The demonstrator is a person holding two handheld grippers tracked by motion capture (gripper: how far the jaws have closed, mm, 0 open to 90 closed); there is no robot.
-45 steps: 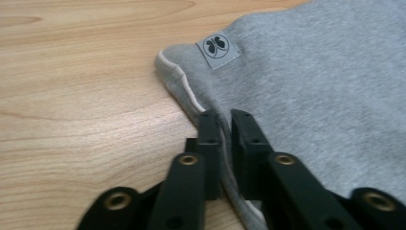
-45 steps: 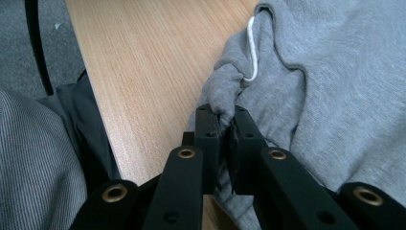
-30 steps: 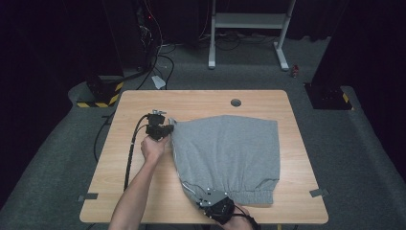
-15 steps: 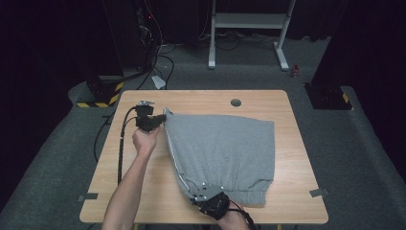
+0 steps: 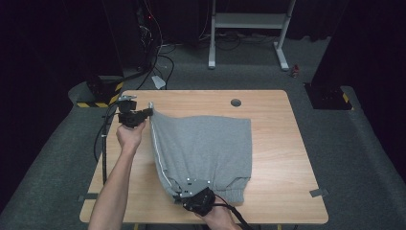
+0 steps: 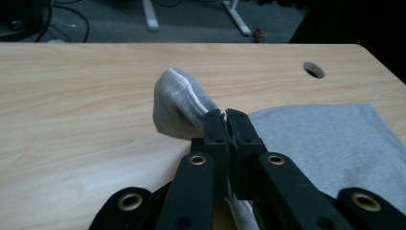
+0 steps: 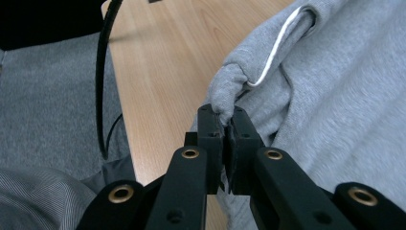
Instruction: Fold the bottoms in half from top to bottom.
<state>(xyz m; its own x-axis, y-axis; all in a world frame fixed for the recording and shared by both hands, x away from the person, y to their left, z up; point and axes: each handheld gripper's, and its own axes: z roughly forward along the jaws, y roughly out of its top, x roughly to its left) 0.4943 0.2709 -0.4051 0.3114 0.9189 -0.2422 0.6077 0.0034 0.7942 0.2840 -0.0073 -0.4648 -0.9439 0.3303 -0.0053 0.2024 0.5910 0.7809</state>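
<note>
The wooden table [image 5: 277, 143] carries a grey garment [image 5: 206, 143], probably sweat shorts or trousers with a white side stripe, though the fold hides its full shape. It is spread over the middle of the tabletop, its ribbed waistband toward the near edge and its left border lifted off the wood.

That raised border runs between the two claws. The left gripper [image 5: 143, 113] sits at the far left corner of the cloth, its jaws closed tight on a bunched fold of fabric that bulges just beyond the tips in the left gripper view [image 6: 226, 120]. The right gripper [image 5: 184, 194] is at the near edge, its jaws likewise clamped on a pinch of the grey cloth close to the white stripe [image 7: 229, 125].

Compared with a second ago, the left gripper has shifted toward the table's far left corner and higher, and the held edge is now drawn out longer and straighter between the two grips.
</note>
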